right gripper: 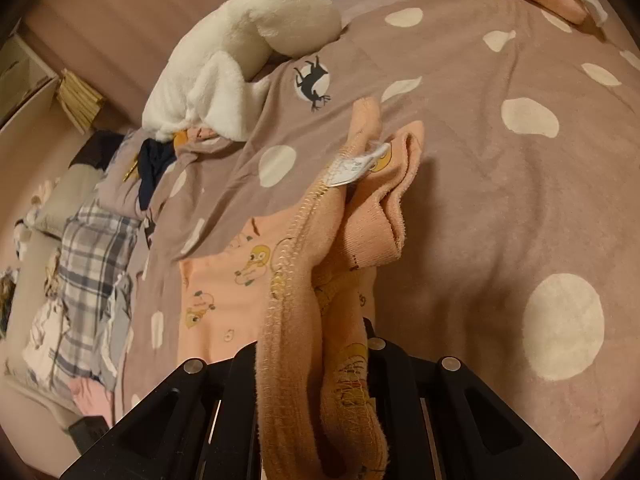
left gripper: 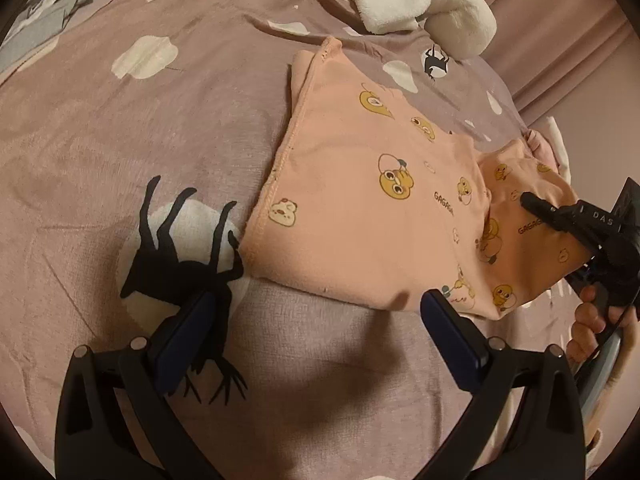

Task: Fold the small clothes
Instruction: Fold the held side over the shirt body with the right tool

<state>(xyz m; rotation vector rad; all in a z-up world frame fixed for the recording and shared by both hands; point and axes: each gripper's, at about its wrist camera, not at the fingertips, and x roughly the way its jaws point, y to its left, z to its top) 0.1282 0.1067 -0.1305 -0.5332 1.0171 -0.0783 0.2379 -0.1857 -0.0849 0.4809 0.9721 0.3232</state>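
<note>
A small peach garment [left gripper: 360, 200] printed with yellow cartoon ducks lies partly folded on the bedspread. My left gripper [left gripper: 320, 312] is open and empty, hovering just in front of the garment's near edge. My right gripper [left gripper: 532, 204] shows at the right of the left wrist view, shut on the garment's right end. In the right wrist view the bunched peach cloth [right gripper: 320, 300] with its white care label [right gripper: 356, 166] runs up between the jaws of the right gripper [right gripper: 320, 360], lifted off the bed.
The mauve bedspread [left gripper: 160, 160] has white spots and black deer prints. A white plush toy [left gripper: 420, 0] lies at the far edge. Plaid fabric [right gripper: 92, 248] and other clothes lie at the left of the right wrist view.
</note>
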